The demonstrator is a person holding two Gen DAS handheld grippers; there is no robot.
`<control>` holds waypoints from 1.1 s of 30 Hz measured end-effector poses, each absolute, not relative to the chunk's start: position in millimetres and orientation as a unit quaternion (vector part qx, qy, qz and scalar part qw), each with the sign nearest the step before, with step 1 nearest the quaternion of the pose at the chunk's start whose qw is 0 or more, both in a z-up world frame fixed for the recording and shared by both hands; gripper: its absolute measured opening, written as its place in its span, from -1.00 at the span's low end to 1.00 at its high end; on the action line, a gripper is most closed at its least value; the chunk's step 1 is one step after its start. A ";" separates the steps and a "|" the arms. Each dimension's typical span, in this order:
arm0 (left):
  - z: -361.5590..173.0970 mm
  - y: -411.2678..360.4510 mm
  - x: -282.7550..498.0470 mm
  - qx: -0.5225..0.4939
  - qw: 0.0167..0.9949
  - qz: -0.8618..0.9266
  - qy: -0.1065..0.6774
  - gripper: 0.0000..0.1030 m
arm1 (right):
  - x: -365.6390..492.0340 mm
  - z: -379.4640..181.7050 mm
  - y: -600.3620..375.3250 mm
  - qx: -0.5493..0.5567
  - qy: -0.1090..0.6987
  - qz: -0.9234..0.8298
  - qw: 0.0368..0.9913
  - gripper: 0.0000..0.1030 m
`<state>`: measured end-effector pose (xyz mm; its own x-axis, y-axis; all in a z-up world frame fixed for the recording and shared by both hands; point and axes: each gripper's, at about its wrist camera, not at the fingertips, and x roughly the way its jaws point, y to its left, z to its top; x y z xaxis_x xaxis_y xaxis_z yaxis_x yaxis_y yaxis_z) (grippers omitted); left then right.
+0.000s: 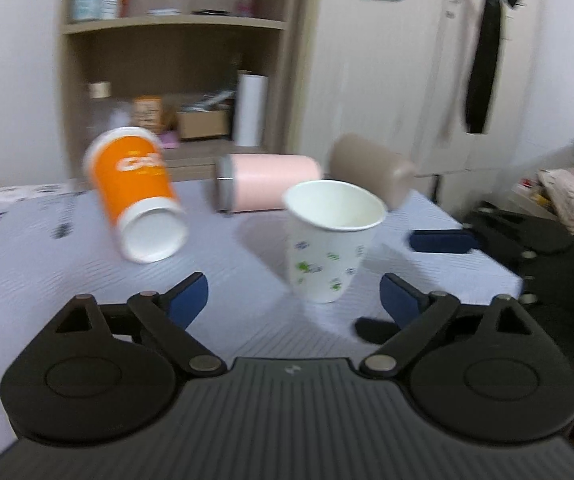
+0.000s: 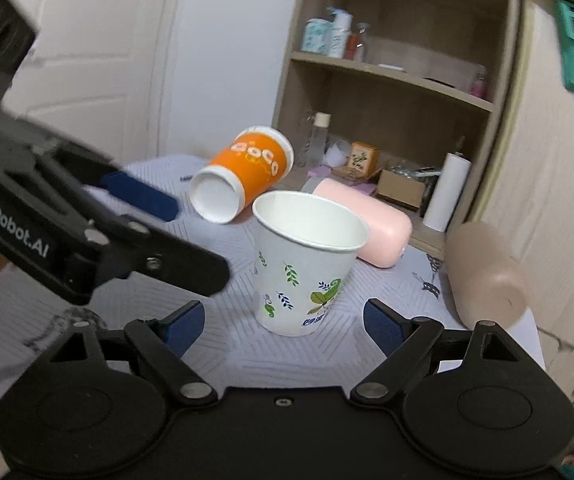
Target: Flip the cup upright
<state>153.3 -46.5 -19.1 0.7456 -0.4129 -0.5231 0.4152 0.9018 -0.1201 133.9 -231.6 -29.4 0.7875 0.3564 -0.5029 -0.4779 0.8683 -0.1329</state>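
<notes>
White leaf-printed paper cup, 1, upright at frame centre on the pale table. 3 more lying behind: orange cup, pink tumbler, tan tumbler at right. Left gripper and right gripper, 2, jaws apart, empty, low in frame.

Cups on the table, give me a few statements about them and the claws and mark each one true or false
1. The white cup stands mouth up. True.
2. The orange cup stands upright. False: it lies tipped, with one open end toward the cameras.
3. The right claw is shut on the white cup. False: its jaws are spread and the cup stands free in front of them.
4. The pink cup lies on its side behind the white cup. True.
5. The left claw is open. True.
</notes>
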 end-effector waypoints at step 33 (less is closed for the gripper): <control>41.0 -10.8 4.5 0.016 0.979 -0.004 0.205 1.00 | -10.5 32.5 -237.7 -0.054 0.171 0.061 0.982 0.80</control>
<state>4.5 -10.8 41.0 0.9163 -0.0006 -0.4006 0.0138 0.9994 0.0302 -10.5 -237.7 32.5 0.9341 0.1018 -0.3423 -0.1384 0.9868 -0.0843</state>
